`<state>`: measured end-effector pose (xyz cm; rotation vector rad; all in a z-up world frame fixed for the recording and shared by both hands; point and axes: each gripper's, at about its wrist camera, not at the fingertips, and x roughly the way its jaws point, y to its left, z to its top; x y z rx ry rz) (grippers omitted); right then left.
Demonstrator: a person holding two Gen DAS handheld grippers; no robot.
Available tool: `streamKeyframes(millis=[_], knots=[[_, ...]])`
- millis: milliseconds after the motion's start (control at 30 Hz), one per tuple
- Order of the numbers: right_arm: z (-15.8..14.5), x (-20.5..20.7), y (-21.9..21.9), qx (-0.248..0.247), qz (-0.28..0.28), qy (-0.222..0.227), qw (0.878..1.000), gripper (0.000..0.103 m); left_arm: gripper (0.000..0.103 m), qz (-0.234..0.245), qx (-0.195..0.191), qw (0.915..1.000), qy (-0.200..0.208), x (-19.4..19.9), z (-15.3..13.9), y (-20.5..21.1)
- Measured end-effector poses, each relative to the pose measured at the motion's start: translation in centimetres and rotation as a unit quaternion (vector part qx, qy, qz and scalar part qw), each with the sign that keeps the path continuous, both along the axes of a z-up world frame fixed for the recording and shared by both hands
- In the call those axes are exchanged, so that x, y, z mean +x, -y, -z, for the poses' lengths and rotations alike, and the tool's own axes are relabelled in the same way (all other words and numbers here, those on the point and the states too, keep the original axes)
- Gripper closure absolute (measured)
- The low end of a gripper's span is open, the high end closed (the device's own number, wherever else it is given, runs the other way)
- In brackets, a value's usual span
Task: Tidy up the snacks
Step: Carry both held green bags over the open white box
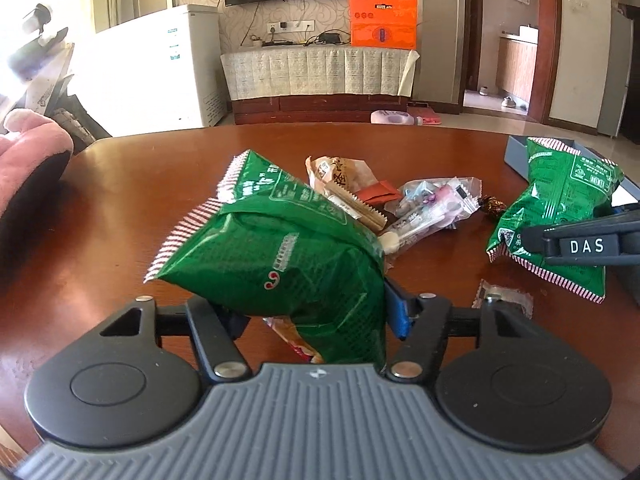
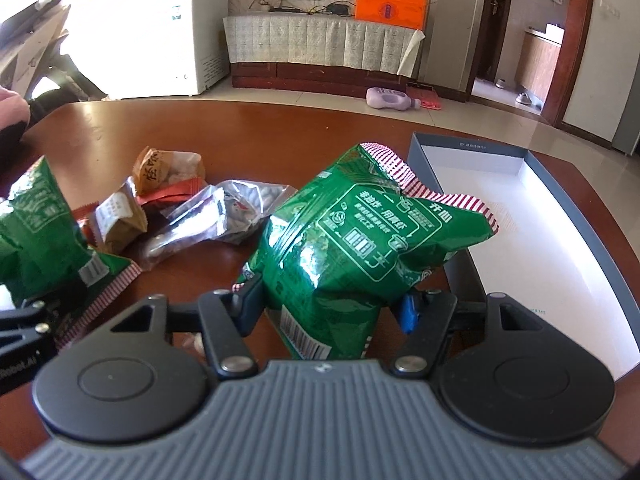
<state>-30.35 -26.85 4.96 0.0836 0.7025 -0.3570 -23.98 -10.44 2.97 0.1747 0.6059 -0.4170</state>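
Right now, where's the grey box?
The grey box sits open on the wooden table, at the right of the right wrist view, just beyond the green snack bag pinched in the right claw.

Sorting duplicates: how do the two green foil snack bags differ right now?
The left gripper holds one green foil snack bag beside the snack pile; the right gripper holds the other green foil snack bag beside the open grey box. Both share red-striped edges and look lifted.
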Motion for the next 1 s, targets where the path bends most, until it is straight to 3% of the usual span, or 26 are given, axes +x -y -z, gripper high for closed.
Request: streamKeyframes(millis=[633,1000], knots=[[-3.2,-3.3,0.1,-0.041,-0.034,0.037,0.998,0.037,0.04,0.036,-0.036,0.9983,0.029,-1.7,-1.9,1.4],[-4.7,-5.2,3.4,-0.066,-0.02,0.048,0.996,0.037,0.04,0.088,-0.049,0.9937,0.049,-2.0,-4.2,7.4]])
